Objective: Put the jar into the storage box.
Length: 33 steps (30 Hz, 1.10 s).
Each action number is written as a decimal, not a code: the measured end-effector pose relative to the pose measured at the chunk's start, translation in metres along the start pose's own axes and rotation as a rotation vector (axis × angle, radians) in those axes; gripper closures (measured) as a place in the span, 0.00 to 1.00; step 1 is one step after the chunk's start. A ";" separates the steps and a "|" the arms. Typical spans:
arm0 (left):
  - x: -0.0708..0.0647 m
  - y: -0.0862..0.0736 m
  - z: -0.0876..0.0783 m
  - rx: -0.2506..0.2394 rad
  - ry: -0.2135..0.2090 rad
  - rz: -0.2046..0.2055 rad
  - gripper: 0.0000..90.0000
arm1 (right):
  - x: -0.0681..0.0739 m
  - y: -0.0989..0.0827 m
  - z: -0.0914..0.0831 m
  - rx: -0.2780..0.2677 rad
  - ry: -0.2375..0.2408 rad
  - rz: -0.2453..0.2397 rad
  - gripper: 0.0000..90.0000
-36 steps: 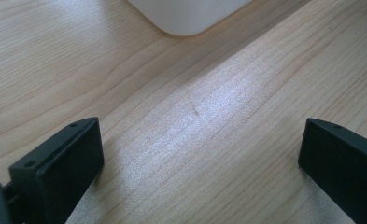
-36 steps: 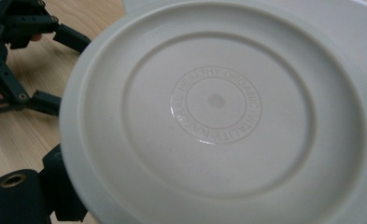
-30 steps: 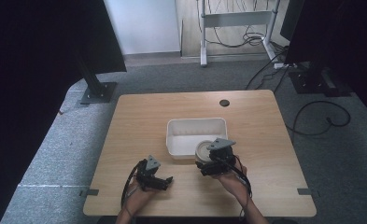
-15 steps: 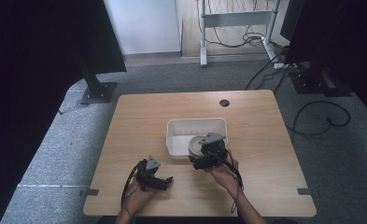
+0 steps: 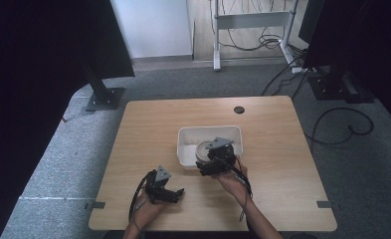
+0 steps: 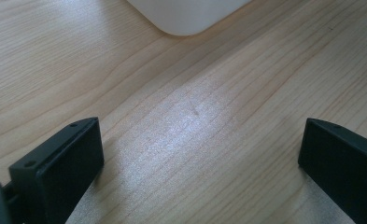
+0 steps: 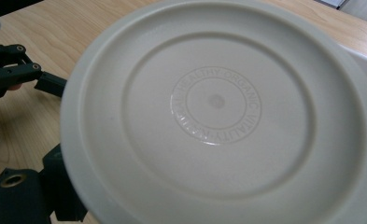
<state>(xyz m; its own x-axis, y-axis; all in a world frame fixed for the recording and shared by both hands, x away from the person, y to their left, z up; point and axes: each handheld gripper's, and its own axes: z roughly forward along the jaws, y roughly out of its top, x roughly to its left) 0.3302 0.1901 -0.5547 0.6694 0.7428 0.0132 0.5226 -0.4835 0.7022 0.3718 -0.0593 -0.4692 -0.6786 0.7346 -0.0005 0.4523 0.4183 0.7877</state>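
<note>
- Plate (image 7: 218, 116), a round cream one with a raised ring of embossed lettering at its middle, is gripped at its near rim by the right gripper (image 5: 214, 160) and tilted up so its face fills that gripper's camera; one black jaw shows below its lower left rim, the other is hidden by it.
- Compared with a second ago, the right gripper has travelled from just outside the near edge of the white tub (image 5: 185, 149) to over the tub's near wall, carrying the plate along; in the high view the plate (image 5: 203, 149) now shows as a grey disc partly inside the tub.
- Half a second ago it was about midway on that path, so the move has been a steady push away from the table's near edge toward its centre.
- I judge this means the plate is being delivered into the tub: transport is nearly over and lowering and release are what remain.
- Left gripper (image 5: 170, 191) has not shifted in that time; it rests near the near edge of the wooden table (image 5: 148, 124), left of the tub, its jaws wide apart over bare wood and holding nothing.
- In the left gripper view a rounded corner of the tub (image 6: 186, 18) lies ahead, well apart from the jaws.
- Whether the plate's far rim already touches the tub floor cannot be told.
</note>
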 end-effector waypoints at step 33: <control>0.000 0.000 0.000 0.001 -0.002 0.005 0.00 | 0.003 0.017 0.062 0.032 -0.054 0.014 0.10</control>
<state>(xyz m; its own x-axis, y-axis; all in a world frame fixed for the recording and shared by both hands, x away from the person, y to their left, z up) 0.3304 0.1905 -0.5546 0.6732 0.7393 0.0150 0.5201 -0.4877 0.7012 0.4132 -0.0171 -0.4941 -0.6399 0.7681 -0.0233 0.4807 0.4238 0.7677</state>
